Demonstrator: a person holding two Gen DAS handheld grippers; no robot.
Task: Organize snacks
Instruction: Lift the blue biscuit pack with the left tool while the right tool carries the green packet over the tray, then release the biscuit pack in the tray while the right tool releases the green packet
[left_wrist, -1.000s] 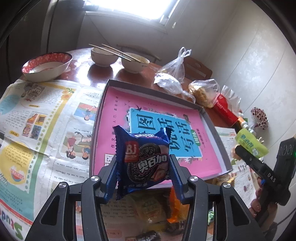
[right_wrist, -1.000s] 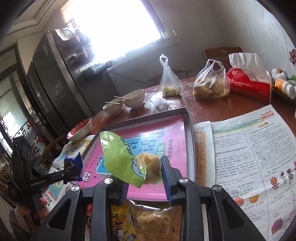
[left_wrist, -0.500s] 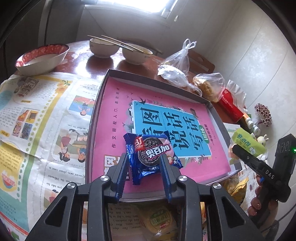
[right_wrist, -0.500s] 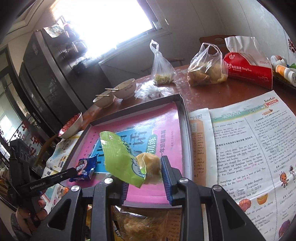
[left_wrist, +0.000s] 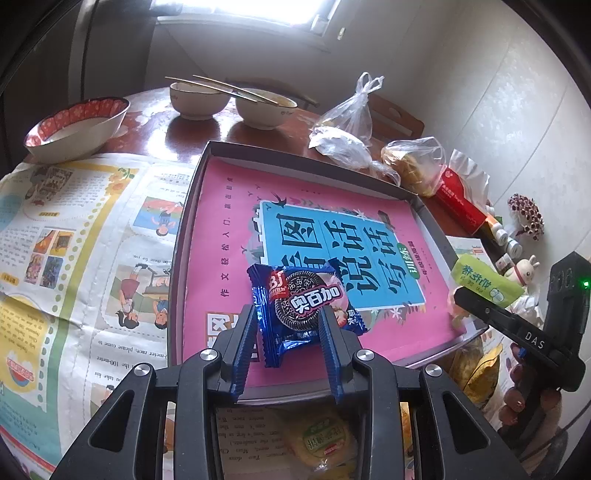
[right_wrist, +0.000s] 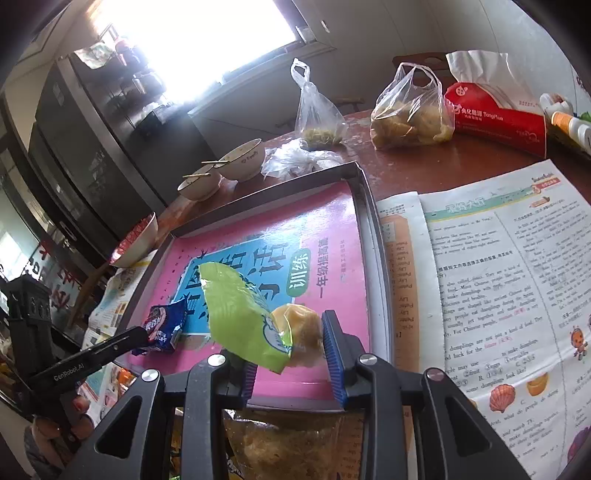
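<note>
Your light is daylight from the window (right_wrist: 192, 48) at the back, which burns out to plain white in both views and leaves the dark cabinet (right_wrist: 92, 147) beside it in deep shade. The bare tabletop (left_wrist: 184, 133) shows soft glare and reflections beneath the bowls (left_wrist: 229, 99). Your fisheye lenses bend straight edges and blacken the corners; the printed tray (left_wrist: 229, 229) reads sharp, while things low in the frame are dim and slightly soft.
</note>
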